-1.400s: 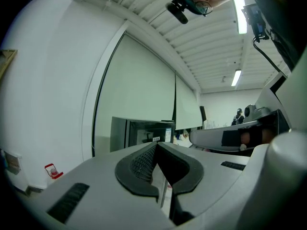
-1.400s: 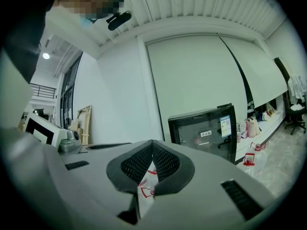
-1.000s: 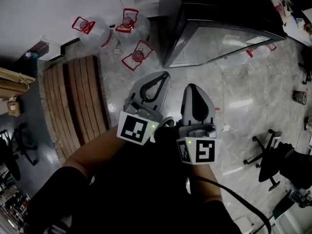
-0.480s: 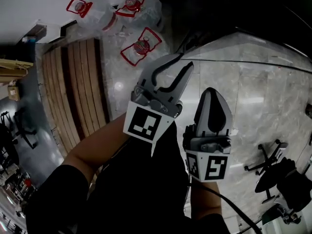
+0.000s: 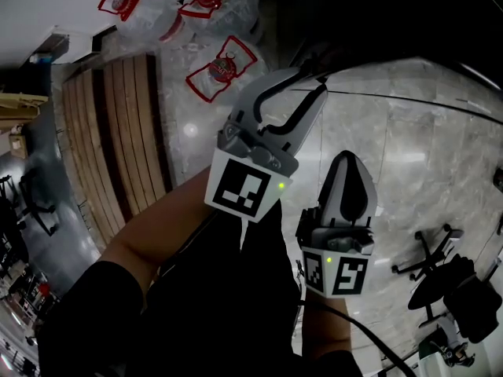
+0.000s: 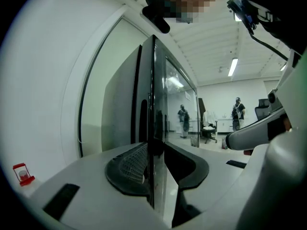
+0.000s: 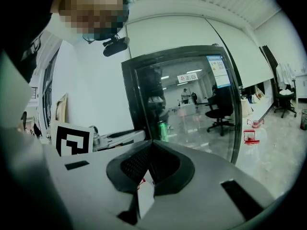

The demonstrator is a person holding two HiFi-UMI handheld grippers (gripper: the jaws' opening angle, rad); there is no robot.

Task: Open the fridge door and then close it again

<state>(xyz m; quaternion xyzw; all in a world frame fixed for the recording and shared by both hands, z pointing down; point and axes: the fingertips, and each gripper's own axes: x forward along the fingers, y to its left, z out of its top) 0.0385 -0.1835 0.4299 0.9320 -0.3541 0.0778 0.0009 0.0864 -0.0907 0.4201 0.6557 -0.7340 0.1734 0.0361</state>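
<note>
The fridge [image 5: 377,22] is a tall black cabinet with a glass door [image 7: 192,104], seen from above at the top of the head view. My left gripper [image 5: 297,93] reaches up to the door's free edge. In the left gripper view, the door edge [image 6: 154,104] runs straight between the pads, and that gripper [image 6: 154,166] is shut on it. My right gripper [image 5: 350,159] hangs lower and to the right, shut on nothing, clear of the fridge. In the right gripper view, the shut gripper [image 7: 148,159] points at the glass front.
Three large water jugs with red handles [image 5: 224,69] lie on the floor left of the fridge. Beside them is a wooden slatted pallet [image 5: 118,132]. An office chair base [image 5: 440,265] stands at the lower right. People stand far off in the room.
My left gripper has moved up and forward from beside the right one to the fridge door's edge, and its jaws now hold that edge. The right gripper stays shut and low.
</note>
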